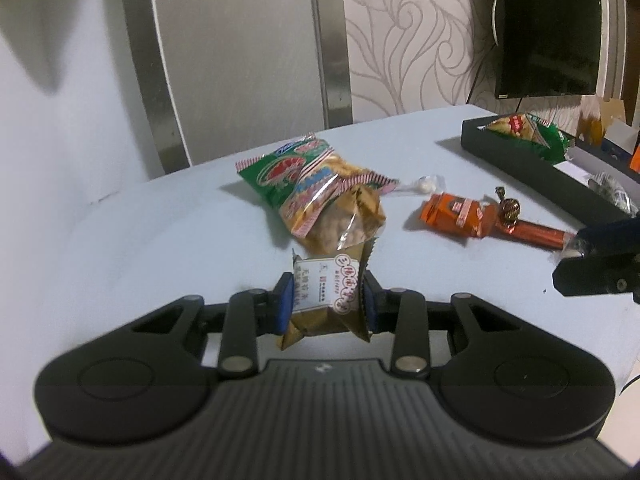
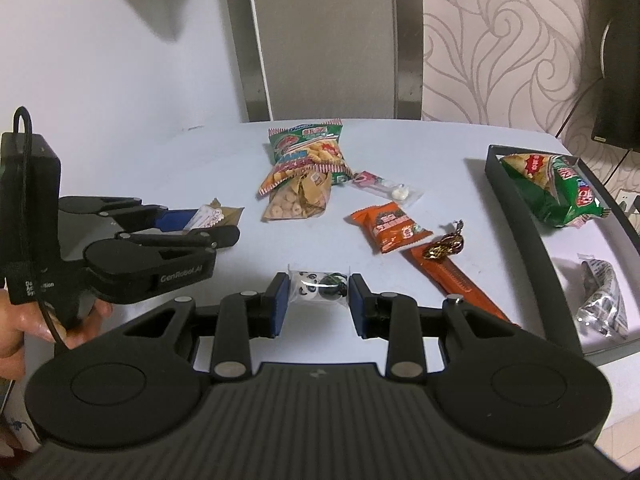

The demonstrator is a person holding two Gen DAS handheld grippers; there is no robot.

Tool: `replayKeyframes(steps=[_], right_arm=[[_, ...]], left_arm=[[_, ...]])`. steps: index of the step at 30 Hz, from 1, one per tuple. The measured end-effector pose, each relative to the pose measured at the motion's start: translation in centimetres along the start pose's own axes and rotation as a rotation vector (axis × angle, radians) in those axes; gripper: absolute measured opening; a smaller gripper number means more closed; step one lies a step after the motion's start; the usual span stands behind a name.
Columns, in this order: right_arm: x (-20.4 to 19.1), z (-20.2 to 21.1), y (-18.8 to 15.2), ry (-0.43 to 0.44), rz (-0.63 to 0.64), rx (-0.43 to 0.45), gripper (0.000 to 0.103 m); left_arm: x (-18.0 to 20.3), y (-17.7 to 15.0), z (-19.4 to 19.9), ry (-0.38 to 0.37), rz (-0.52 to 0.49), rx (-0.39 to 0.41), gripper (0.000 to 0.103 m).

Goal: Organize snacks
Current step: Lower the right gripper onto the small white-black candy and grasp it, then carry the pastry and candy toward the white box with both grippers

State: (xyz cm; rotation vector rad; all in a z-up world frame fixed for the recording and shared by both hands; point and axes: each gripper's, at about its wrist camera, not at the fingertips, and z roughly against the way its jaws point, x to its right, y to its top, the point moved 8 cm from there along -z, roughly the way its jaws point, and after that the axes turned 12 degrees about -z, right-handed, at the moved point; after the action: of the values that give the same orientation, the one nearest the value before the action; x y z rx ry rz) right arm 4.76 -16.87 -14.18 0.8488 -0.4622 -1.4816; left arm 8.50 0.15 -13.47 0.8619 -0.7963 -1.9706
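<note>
Black tray (image 2: pixel 516 216) at table's right edge holds a green chip bag (image 2: pixel 556 188) and a silver packet (image 2: pixel 602 300). Left gripper (image 1: pixel 326 300) is clamped on a brown pastry packet (image 1: pixel 326 296), lifted off the table (image 1: pixel 160 240). Right gripper (image 2: pixel 318 300) pinches a clear panda candy wrapper (image 2: pixel 316 286). Only the right wrist view shows the silver packet fully, plus a hand (image 2: pixel 24 328) on the left gripper's handle. Loose snacks mid-table: green cracker bags (image 2: pixel 308 160), orange packet (image 2: pixel 388 226).

Swirl-patterned wallpaper (image 2: pixel 500 40), plain white wall (image 1: pixel 60 120), black monitor (image 1: pixel 548 28), pale table (image 2: pixel 160 168)
</note>
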Motion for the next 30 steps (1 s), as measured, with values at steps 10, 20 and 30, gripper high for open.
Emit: replayKeyframes(steps=[10, 20, 30], right_arm=[[0.8, 0.9, 0.2, 0.007, -0.017, 0.003, 0.037], [1.6, 1.4, 0.9, 0.023, -0.027, 0.003, 0.037], [2.8, 1.5, 1.6, 0.038, -0.029, -0.003, 0.037]], left_arm=[[1.2, 1.3, -0.4, -0.012, -0.001, 0.011, 0.038], [2.7, 3.0, -1.6, -0.026, -0.006, 0.016, 0.038], [4.1, 4.4, -3.0, -0.027, -0.008, 0.006, 0.038]])
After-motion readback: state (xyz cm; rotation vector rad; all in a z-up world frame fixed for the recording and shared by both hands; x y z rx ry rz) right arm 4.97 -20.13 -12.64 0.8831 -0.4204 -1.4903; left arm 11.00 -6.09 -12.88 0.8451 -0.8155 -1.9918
